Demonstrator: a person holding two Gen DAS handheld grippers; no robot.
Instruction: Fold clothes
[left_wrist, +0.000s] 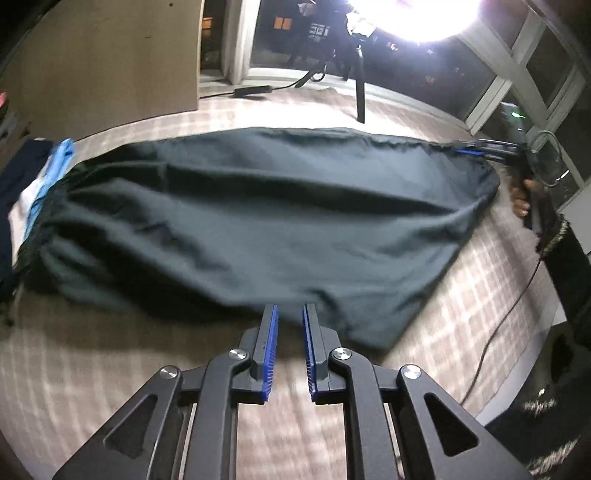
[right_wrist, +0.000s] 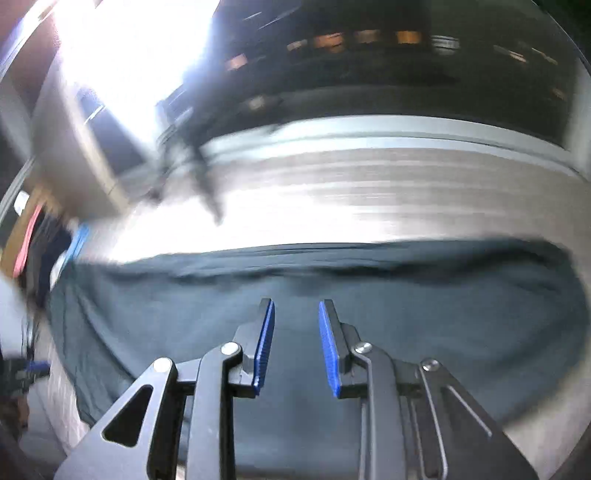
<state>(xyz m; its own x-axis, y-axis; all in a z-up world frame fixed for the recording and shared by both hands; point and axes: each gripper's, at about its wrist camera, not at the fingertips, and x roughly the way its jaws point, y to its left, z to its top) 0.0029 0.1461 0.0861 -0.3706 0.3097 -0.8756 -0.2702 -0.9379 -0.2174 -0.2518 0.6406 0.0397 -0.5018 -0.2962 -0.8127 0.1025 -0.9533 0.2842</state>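
Note:
A dark grey-green garment lies spread and wrinkled across the bed. My left gripper is open with a narrow gap, its blue pads empty, and its tips are at the garment's near edge. In the left wrist view, my right gripper is at the garment's far right corner, held by a hand. The blurred right wrist view has the right gripper open above the garment, with nothing between its fingers.
The bed has a pale plaid cover. A pile of blue, white and dark clothes lies at the garment's left end. A tripod with a bright lamp stands at the far edge by the windows. A cable trails on the right.

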